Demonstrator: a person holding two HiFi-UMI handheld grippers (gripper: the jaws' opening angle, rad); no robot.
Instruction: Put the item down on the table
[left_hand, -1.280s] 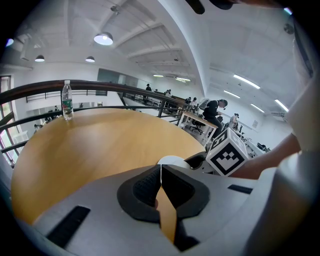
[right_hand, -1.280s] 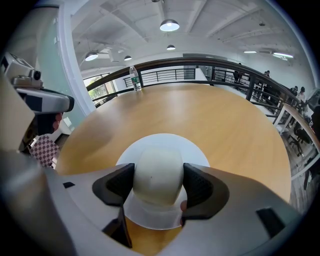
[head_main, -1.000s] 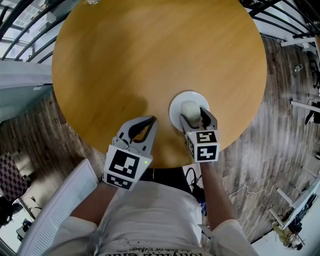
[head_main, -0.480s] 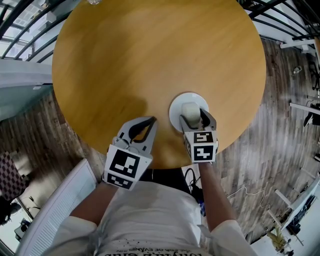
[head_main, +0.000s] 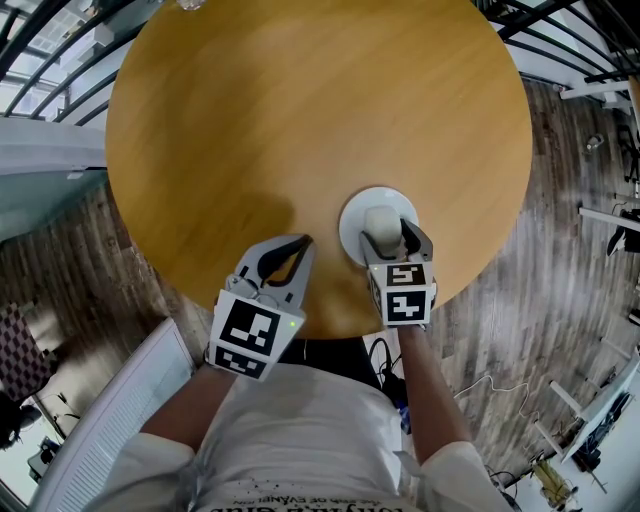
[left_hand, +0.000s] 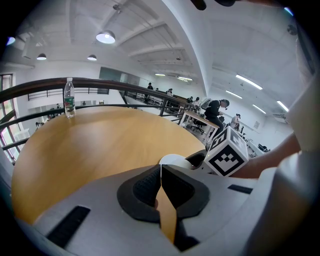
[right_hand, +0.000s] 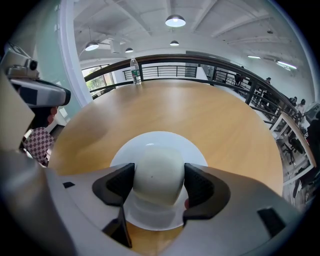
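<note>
item: a pale, rounded, cream-white item (right_hand: 159, 172) is sitting over the middle of the white plate (head_main: 350, 212); i cannot tell whether its underside is touching the plate or hanging just above it.
right gripper: the right gripper (head_main: 385, 232) is clamping the item, with one dark pad pressing on each side of it.
left gripper: the left gripper (head_main: 292, 246) is hovering to the left of the plate, its jaws pressed together with nothing between them.
plate's place: the plate is lying on the wooden counter (head_main: 300, 120), near the edge closest to the person.
risk, landing spot: letting go here is probably leaving the item on the plate, not on bare counter.
risk, rolling: if the jaws are opening while the item is raised, its round shape is likely sending it rolling off the plate towards that near edge.
risk, dragging: sliding sideways while low is risking a knock to the plate's rim, shifting the plate along with the item.
</note>
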